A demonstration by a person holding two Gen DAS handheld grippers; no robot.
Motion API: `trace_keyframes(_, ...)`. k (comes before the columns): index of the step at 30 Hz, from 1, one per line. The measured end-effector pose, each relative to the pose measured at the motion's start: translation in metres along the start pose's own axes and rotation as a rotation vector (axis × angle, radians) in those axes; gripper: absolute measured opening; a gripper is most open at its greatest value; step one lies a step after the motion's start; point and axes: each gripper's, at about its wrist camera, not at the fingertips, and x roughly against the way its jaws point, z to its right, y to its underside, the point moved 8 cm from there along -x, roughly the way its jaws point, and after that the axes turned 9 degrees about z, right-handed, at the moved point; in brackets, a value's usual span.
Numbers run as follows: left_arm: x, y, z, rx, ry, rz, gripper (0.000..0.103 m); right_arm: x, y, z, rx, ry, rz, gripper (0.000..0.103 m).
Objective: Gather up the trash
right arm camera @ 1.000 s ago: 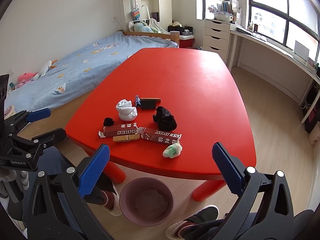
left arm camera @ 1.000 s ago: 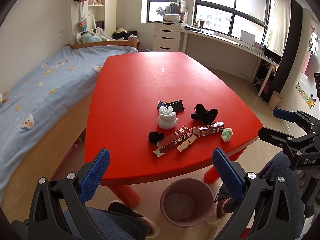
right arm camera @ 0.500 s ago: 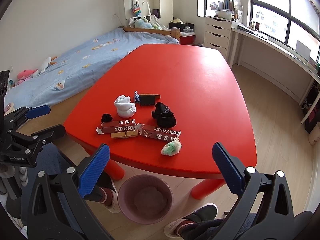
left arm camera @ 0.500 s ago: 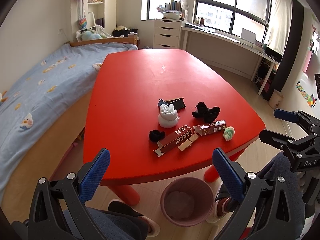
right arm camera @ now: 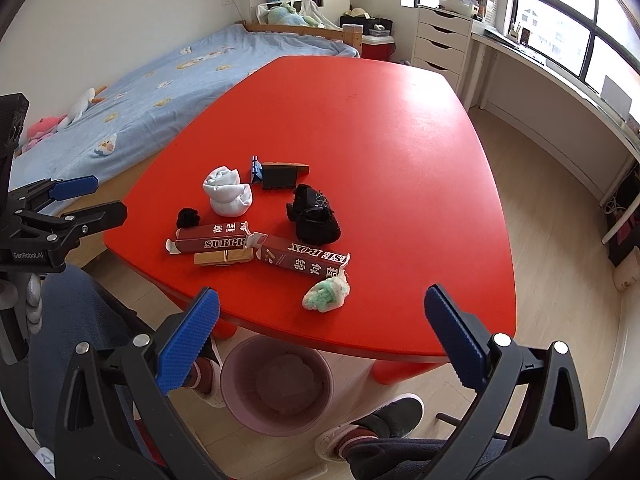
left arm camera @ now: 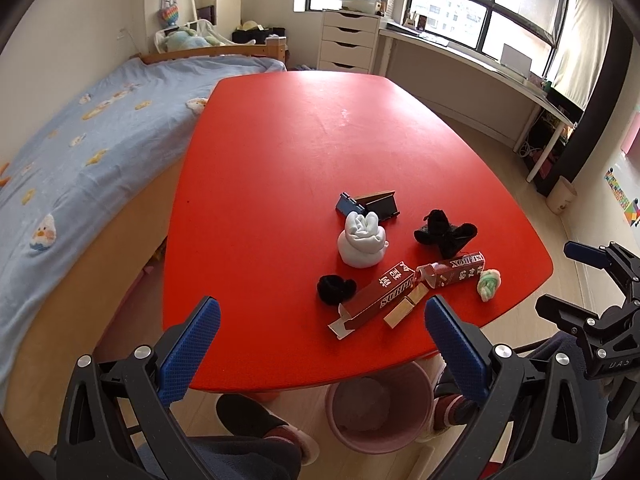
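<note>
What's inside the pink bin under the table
The bin holds a pale crumpled liner or wad at its bottom. No box or sock is in it. In the left view the red table edge covers its far rim; anything beneath the wad stays hidden.

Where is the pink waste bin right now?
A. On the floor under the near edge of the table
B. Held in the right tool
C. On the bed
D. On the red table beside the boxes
A: the pink waste bin stands on the floor just below the near edge of the red table, between the person's feet, and both tools hang open and empty above it.
</note>
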Motion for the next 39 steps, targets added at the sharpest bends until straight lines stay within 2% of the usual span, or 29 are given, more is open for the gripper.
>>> trace_keyframes(9,-0.053,-0.002,-0.011,0.072,0.001,-0.18,0.098,-0.032,0.006,0.011,-0.026,0.025,-0.088,0.1)
trace_keyframes(13,-0.072,0.005,-0.016,0.139,-0.028,-0.259,0.098,-0.045,0.013,0.012,-0.028,0.036,-0.124,0.1)
trace_keyframes(18,-0.088,0.014,-0.013,0.123,-0.063,-0.332,0.098,-0.059,0.022,0.013,-0.041,0.039,-0.16,0.1)
trace_keyframes(27,-0.101,0.022,-0.014,0.133,-0.109,-0.37,0.098,-0.072,0.026,0.016,-0.054,0.048,-0.179,0.1)
trace_keyframes(33,-0.101,0.02,-0.011,0.115,-0.129,-0.362,0.098,-0.075,0.028,0.013,-0.049,0.049,-0.186,0.1)
trace_keyframes(34,-0.101,0.021,-0.01,0.112,-0.131,-0.361,0.098,-0.075,0.028,0.013,-0.049,0.047,-0.186,0.096)
trace_keyframes(35,-0.1,0.022,-0.01,0.107,-0.132,-0.36,0.098,-0.076,0.028,0.012,-0.05,0.046,-0.187,0.084)
trace_keyframes(38,-0.103,0.02,-0.016,0.087,-0.14,-0.348,0.092,-0.077,0.03,0.012,-0.05,0.049,-0.193,0.072)
trace_keyframes(39,-0.102,0.019,-0.016,0.08,-0.144,-0.342,0.086,-0.078,0.031,0.011,-0.049,0.045,-0.196,0.069)
